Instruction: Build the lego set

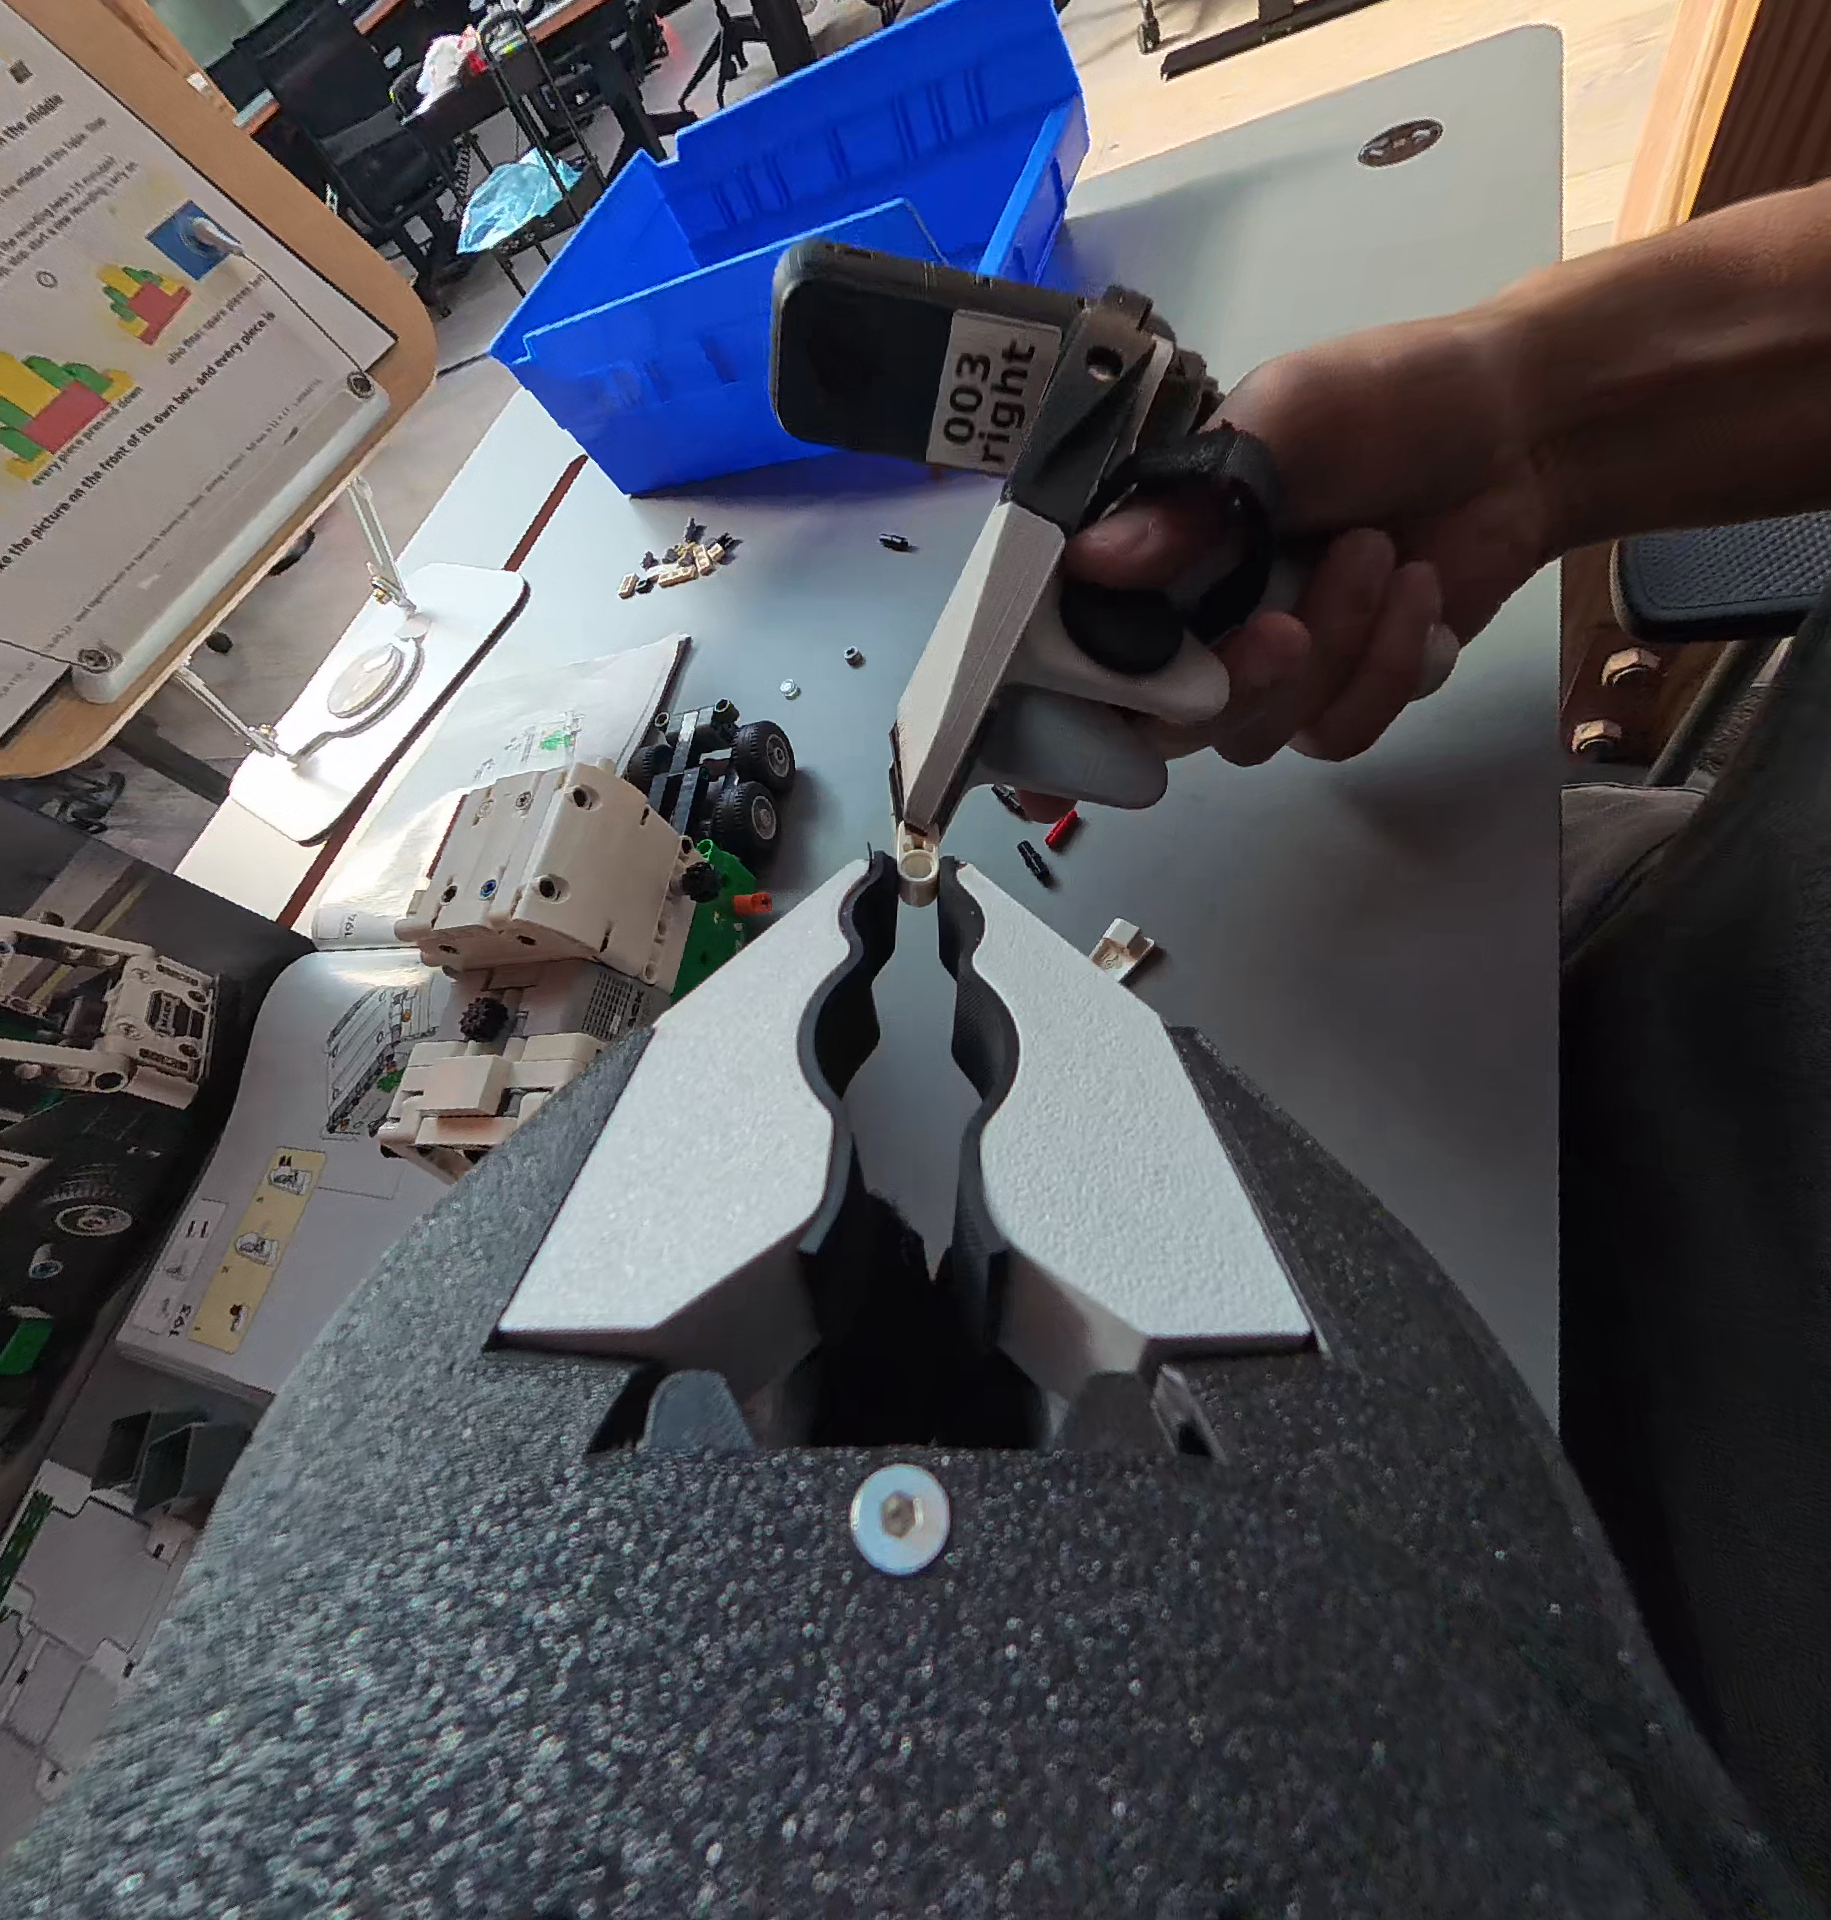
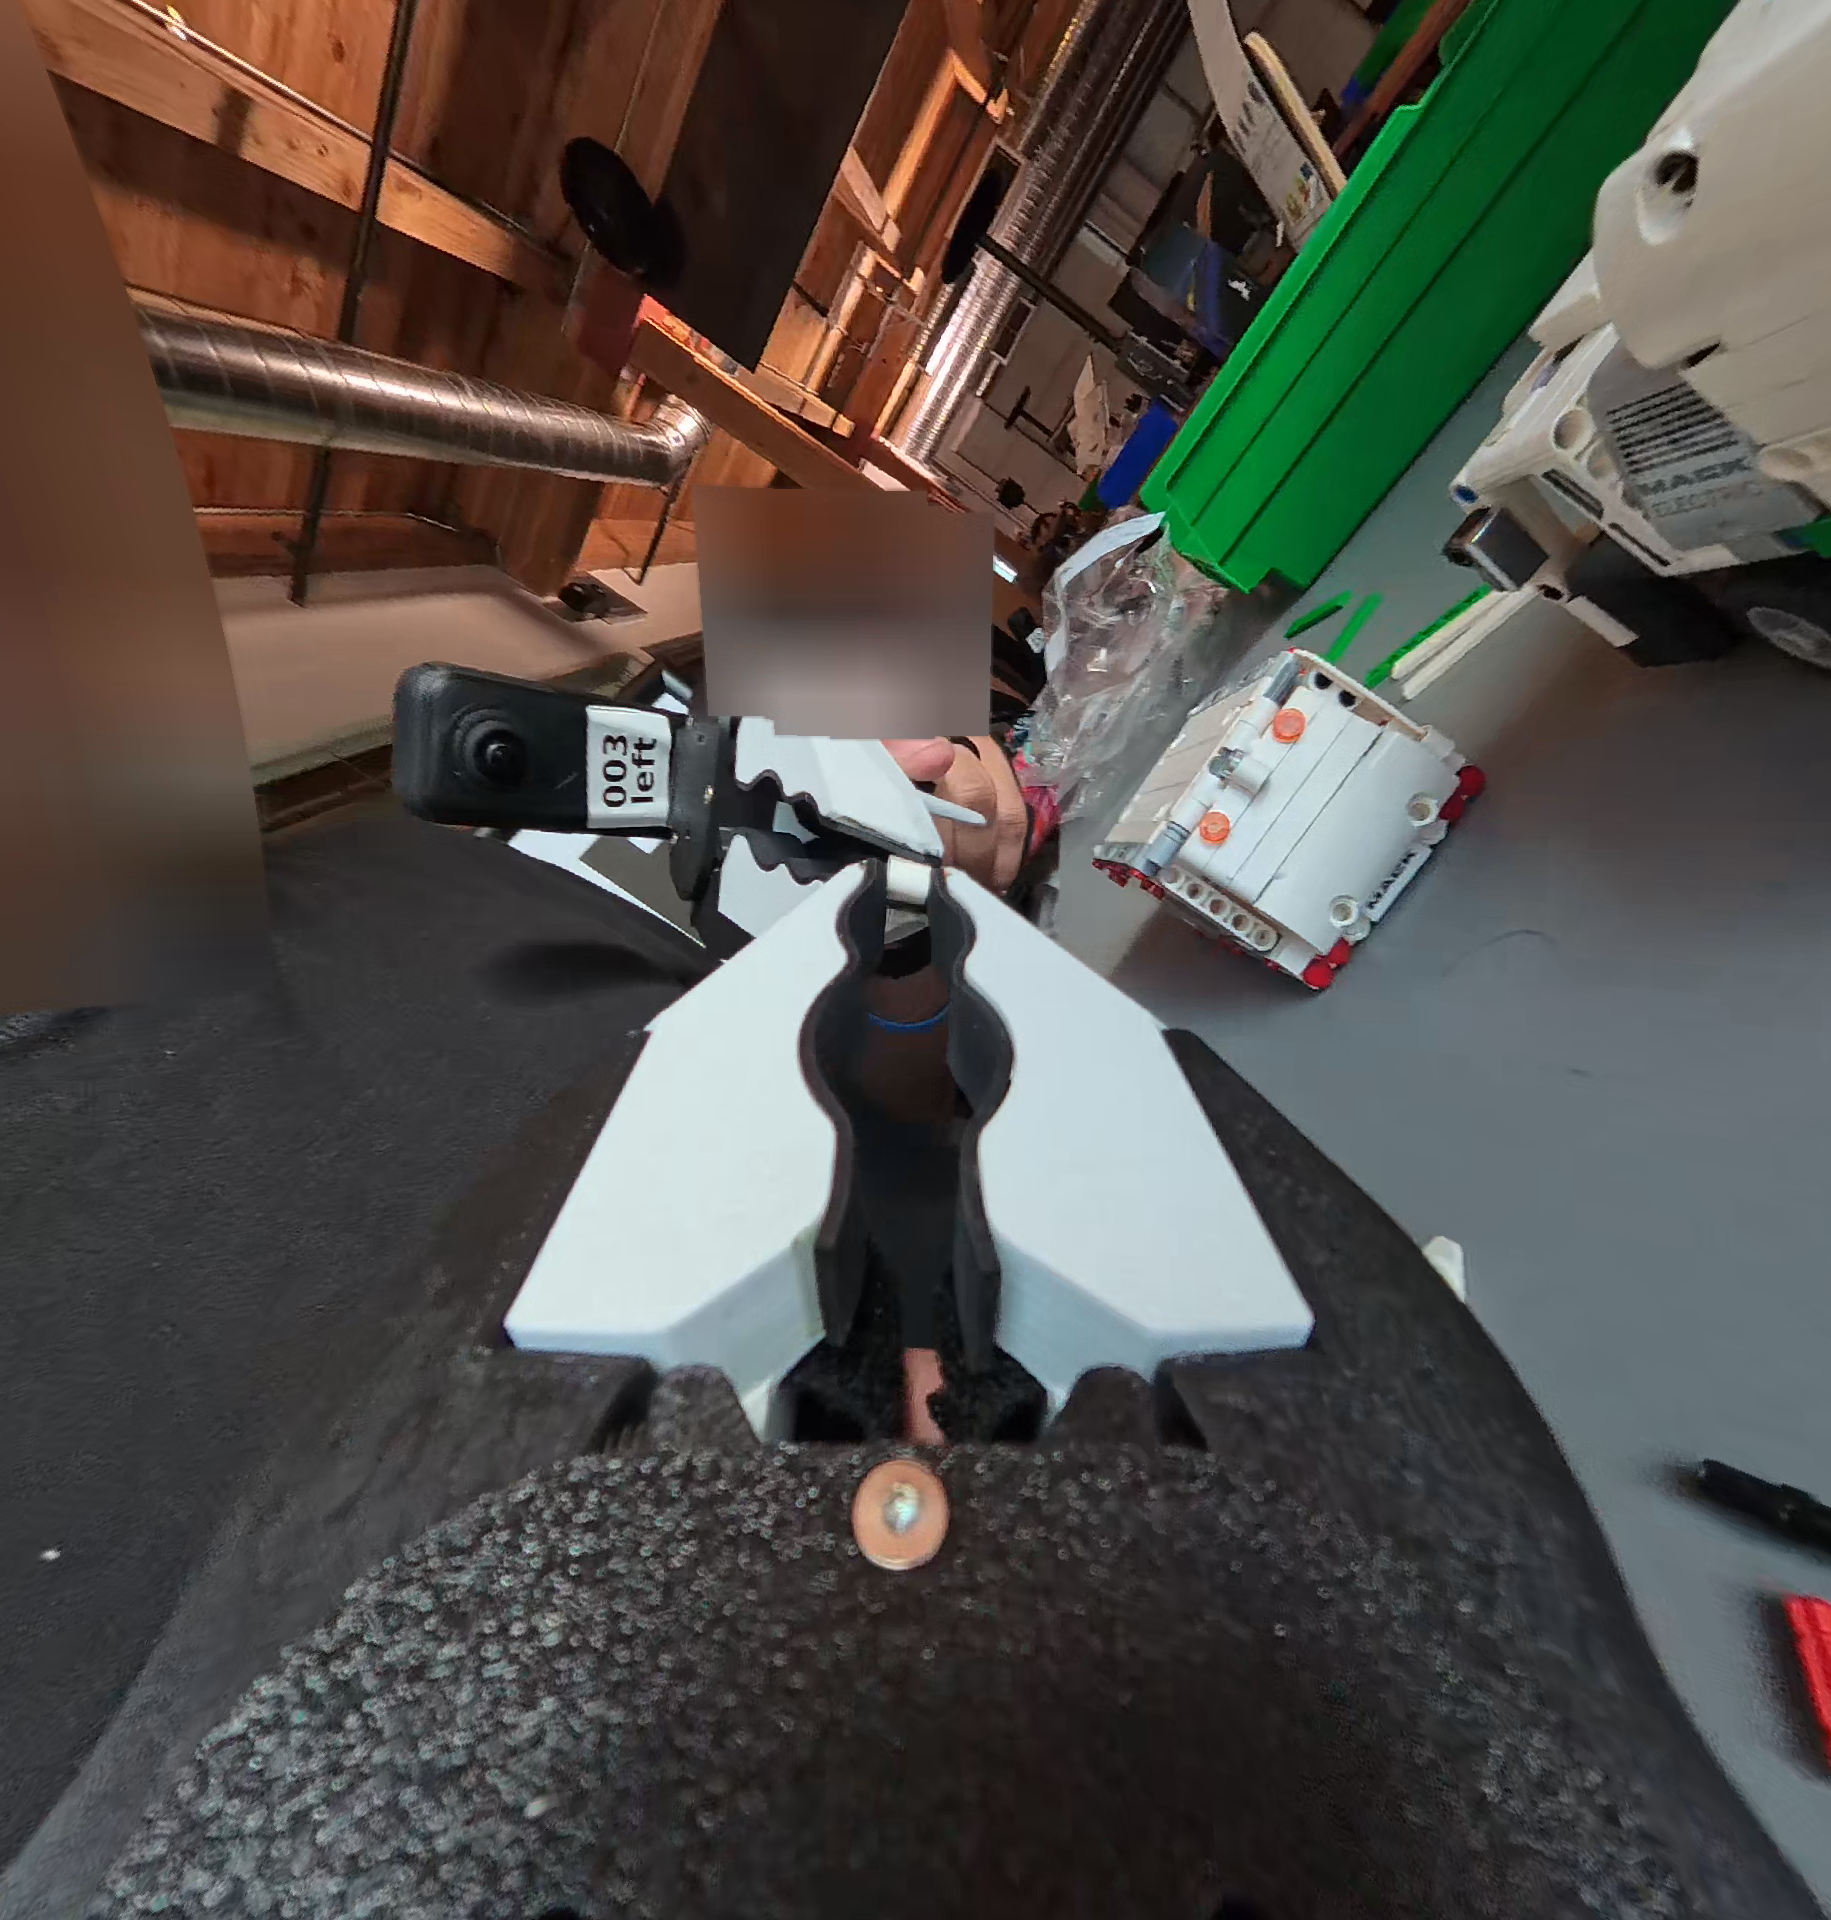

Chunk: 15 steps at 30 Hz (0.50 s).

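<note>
- Left tool [image 1: 917, 871] pinched a small white connector piece [image 1: 918, 864] at its tips.
- Right tool [image 1: 916, 821], bearing a white printed label [image 1: 989, 395], gripped the same piece from above.
- Left of both tools, the white truck cab [image 1: 547, 862] sat on the bench [image 1: 1306, 935].

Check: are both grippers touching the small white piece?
Touching: left wrist view shows left gripper pinching the white piece, with right gripper on its top.
</note>
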Each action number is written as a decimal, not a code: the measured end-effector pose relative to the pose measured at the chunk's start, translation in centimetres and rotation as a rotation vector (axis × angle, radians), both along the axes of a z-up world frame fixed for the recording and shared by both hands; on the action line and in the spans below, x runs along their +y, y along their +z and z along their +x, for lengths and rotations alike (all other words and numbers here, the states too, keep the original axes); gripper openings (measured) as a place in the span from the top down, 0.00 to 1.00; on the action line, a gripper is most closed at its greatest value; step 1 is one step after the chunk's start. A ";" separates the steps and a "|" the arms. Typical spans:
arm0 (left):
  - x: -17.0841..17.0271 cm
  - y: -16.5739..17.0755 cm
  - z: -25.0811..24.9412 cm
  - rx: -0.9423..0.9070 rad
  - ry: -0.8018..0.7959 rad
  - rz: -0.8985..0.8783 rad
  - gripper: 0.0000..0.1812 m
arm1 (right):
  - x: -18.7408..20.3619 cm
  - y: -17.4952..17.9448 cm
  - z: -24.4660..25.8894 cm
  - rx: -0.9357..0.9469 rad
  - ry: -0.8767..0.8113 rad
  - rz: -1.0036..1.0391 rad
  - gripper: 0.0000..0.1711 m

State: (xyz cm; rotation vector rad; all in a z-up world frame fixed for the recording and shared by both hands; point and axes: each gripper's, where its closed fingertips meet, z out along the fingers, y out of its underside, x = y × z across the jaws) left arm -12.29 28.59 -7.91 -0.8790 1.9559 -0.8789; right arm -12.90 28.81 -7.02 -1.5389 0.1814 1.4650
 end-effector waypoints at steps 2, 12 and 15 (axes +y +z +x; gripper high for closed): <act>-0.2 0.5 0.0 -0.024 -0.011 -0.021 0.96 | -0.1 0.5 -0.1 0.080 0.030 0.007 0.96; -0.9 1.7 -0.2 -0.067 -0.079 -0.129 0.97 | -0.4 1.8 -0.8 0.325 0.143 0.034 0.96; -0.8 1.7 -0.1 -0.067 -0.072 -0.139 0.97 | -0.3 1.8 -0.6 0.361 0.139 0.042 0.96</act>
